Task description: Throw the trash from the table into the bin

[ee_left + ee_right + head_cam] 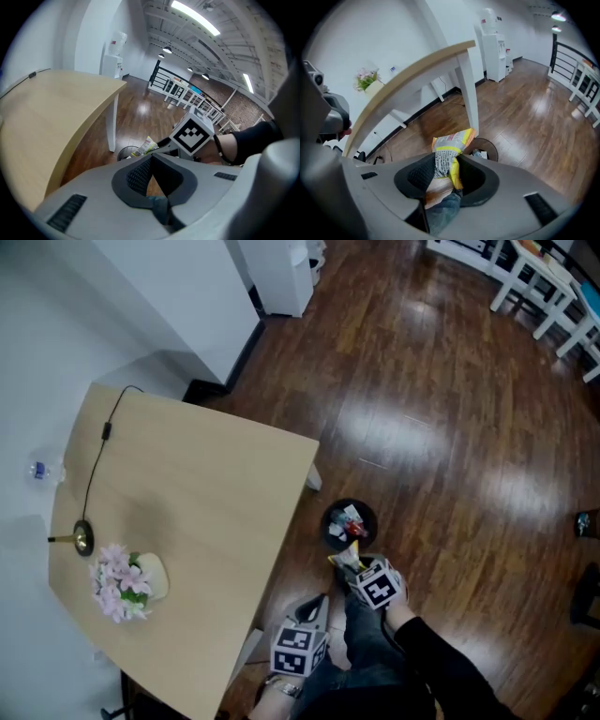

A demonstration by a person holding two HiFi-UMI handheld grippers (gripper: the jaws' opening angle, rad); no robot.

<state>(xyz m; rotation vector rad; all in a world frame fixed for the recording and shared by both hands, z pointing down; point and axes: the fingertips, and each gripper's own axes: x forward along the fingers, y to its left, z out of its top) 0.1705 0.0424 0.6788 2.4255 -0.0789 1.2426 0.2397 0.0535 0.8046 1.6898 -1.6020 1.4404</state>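
A yellow and white snack wrapper [452, 140] is pinched between the pads of my right gripper [449, 161], which is shut on it. In the head view that right gripper [349, 568] hangs just in front of a small black bin [349, 524] on the wooden floor, beside the table's corner. The bin holds some trash, and its rim [490, 149] shows right behind the wrapper. My left gripper [317, 607] is lower and nearer to me, beside the table edge. Its jaws [152, 156] are shut with nothing between them, and it looks toward the bin [124, 152] and the wrapper [145, 146].
The light wooden table [216, 521] carries a vase of pink flowers [122, 582] and a lamp base with a black cable [82, 538]. A white table leg [469, 89] stands next to the bin. A white water dispenser [281, 273] and white furniture [553, 287] stand farther off.
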